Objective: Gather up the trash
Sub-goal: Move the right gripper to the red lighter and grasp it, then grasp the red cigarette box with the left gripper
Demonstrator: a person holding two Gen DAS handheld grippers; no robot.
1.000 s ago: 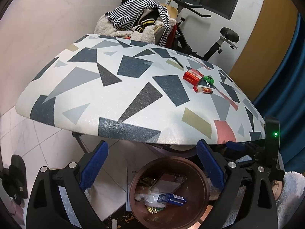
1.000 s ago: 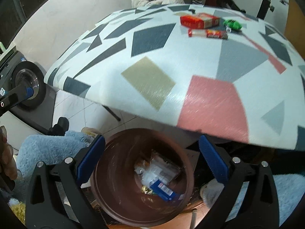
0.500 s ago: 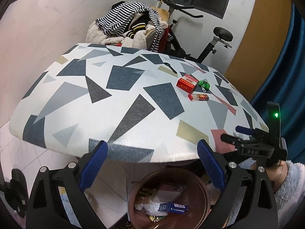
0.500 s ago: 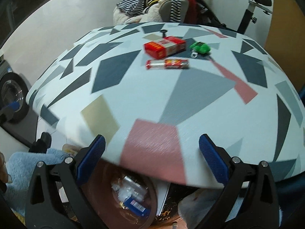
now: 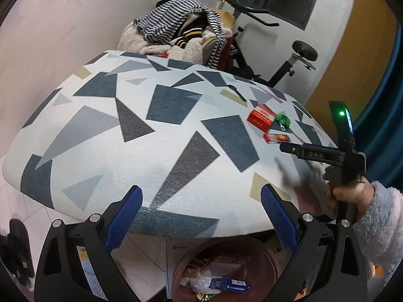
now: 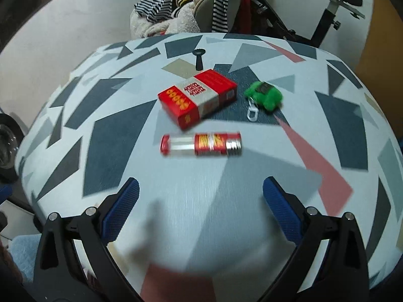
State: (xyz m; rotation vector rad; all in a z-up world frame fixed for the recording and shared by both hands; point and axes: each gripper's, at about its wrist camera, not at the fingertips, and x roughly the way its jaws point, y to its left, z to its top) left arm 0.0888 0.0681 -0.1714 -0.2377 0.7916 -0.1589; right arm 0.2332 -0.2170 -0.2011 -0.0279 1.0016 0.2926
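A red and white box [image 6: 199, 97] lies on the patterned table [image 6: 113, 136], with a red-labelled clear tube [image 6: 201, 144] just in front of it and a green toy keychain [image 6: 264, 95] to its right. My right gripper [image 6: 200, 207] is open over the table, a short way before the tube, holding nothing. In the left wrist view the box [image 5: 260, 118], tube [image 5: 277, 138] and keychain [image 5: 283, 120] sit at the table's right. My left gripper [image 5: 201, 215] is open at the table's near edge, above the brown bin [image 5: 226, 271], which holds wrappers.
A small black spoon [image 6: 198, 58] lies behind the box. A chair heaped with clothes [image 5: 181, 35] and an exercise bike [image 5: 277, 58] stand beyond the table. The hand in a fluffy sleeve [image 5: 352, 196] holds the right gripper over the table's right side.
Both grippers have risen from over the bin. The right one has moved forward over the table toward the tube and box; the left one has lifted to the table's edge.
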